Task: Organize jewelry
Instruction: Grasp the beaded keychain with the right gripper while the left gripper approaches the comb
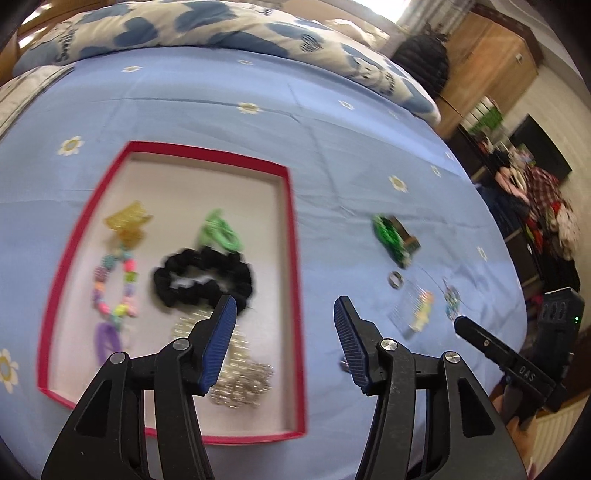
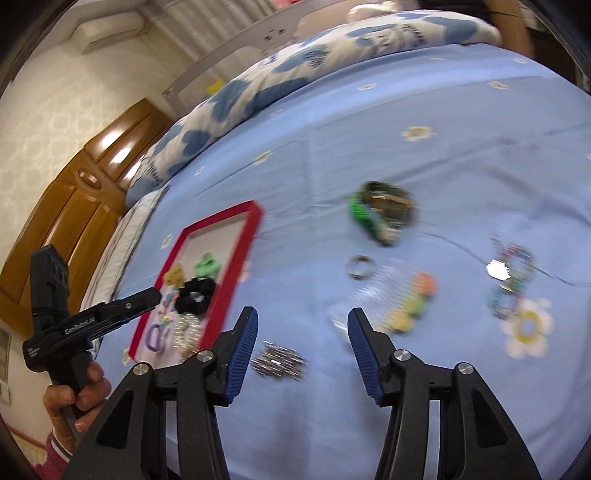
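A red-rimmed tray [image 1: 293, 236] lies on the blue bedsheet [image 1: 229, 92]. It holds a black scrunchie [image 1: 203, 280], a green hair tie [image 1: 219, 230], a gold clip [image 1: 129, 219], a bead bracelet [image 1: 116, 286], a purple tie [image 1: 105, 339] and a silver chain [image 1: 236, 373]. My left gripper [image 1: 284, 343] is open and empty above the tray's right rim. My right gripper [image 2: 301, 350] is open and empty just above a small silver clip [image 2: 279, 362] on the sheet. Beyond it lie a ring [image 2: 360, 267], a clear comb with coloured beads [image 2: 399, 306], a green bracelet bundle [image 2: 380, 210] and a beaded piece [image 2: 511, 277].
A blue-and-white quilt [image 1: 236, 26] lies folded along the far side of the bed. A wooden wardrobe [image 2: 74, 184] stands to the left. The other gripper [image 1: 517, 354] shows at the right of the left wrist view, near the bed's edge.
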